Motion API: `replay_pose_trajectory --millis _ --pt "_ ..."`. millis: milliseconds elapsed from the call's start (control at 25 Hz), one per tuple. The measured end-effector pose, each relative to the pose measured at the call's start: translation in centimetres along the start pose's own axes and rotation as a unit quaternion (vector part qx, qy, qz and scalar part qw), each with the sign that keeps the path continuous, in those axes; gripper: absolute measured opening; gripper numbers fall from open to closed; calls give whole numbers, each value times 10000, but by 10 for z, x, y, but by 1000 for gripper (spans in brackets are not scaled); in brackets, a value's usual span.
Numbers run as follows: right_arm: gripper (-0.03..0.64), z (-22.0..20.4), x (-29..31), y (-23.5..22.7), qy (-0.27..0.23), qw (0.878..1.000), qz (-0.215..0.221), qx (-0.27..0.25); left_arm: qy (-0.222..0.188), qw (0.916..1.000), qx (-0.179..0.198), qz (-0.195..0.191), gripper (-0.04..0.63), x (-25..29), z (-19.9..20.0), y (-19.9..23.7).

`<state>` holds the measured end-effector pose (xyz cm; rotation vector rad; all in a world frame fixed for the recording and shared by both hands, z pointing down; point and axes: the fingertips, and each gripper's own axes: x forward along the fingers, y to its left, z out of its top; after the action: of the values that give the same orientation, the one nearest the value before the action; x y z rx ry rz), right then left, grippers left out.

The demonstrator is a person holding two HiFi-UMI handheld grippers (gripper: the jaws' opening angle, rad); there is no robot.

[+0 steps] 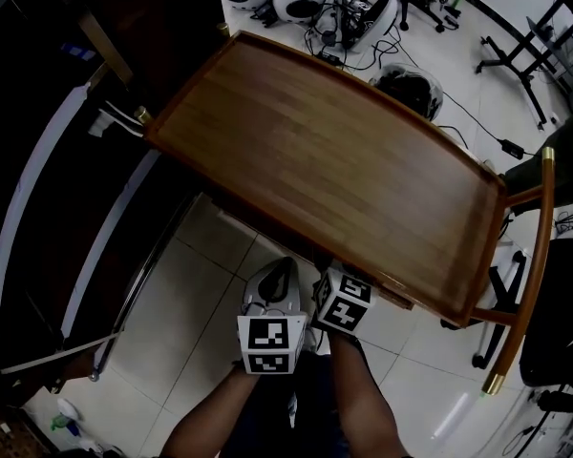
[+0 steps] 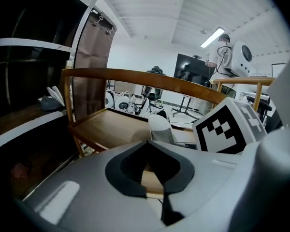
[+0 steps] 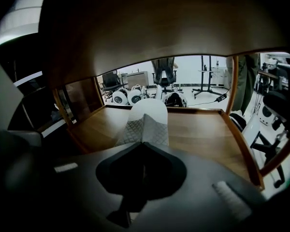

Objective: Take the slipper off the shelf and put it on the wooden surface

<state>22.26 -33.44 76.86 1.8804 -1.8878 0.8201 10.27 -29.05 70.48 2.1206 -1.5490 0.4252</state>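
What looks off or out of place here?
Nothing spilled or broken. Only oddity: the slipper is creased into a ridge where the right hand-held gripper pinches it, held short of the wooden surface, not yet set down.

Slipper (image 1: 272, 284) prob. just before wooden surface (image 1: 344, 151)

Worktop (image 1: 344, 160) face open end to end, bordered by raised rim (image 1: 296, 225). Curved rail (image 1: 540, 256) blocks right end; dark shelf (image 1: 38, 208) crowds left.

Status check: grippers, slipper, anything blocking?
Right gripper shut on slipper, held out over lower wooden surface; touchdown unclear. Left gripper shut, empty, alongside. Upper tray overhangs above; no other obstruction seen.
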Motion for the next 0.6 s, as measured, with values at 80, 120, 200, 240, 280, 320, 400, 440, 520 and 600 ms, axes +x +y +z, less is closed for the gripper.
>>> replay_pose_trajectory --millis 80,120,200,240,280,320,400,440,520,600 --pt "11 2 6 -1 -93 9999 -76 40 -15 10000 1 18 6 3 0 4" --pt "14 3 9 -1 -134 9998 -115 26 -21 10000 -6 29 6 4 1 7" --pt "15 3 12 -1 -165 9997 -159 -42 -34 10000 -21 51 6 6 1 10" --pt "15 2 14 -1 -172 9997 -171 -80 -41 10000 -25 61 6 7 1 12" --pt "15 1 15 -1 -188 9996 -175 -123 -46 10000 -25 71 6 7 1 13" --pt "15 1 16 -1 -214 9995 -167 -165 -46 10000 -25 80 6 7 0 14" --pt "25 1 17 0 -267 9994 -110 -209 -41 9999 -31 97 6 6 -1 16" --pt "36 1 17 1 -277 9993 -77 -220 -36 9999 -36 106 6 5 -1 16" --pt "76 0 15 3 -273 9993 -17 -236 -27 9999 -36 128 6 3 -2 17" --pt "83 0 10 4 -269 9993 20 -261 -31 9999 -31 149 6 0 -1 17"
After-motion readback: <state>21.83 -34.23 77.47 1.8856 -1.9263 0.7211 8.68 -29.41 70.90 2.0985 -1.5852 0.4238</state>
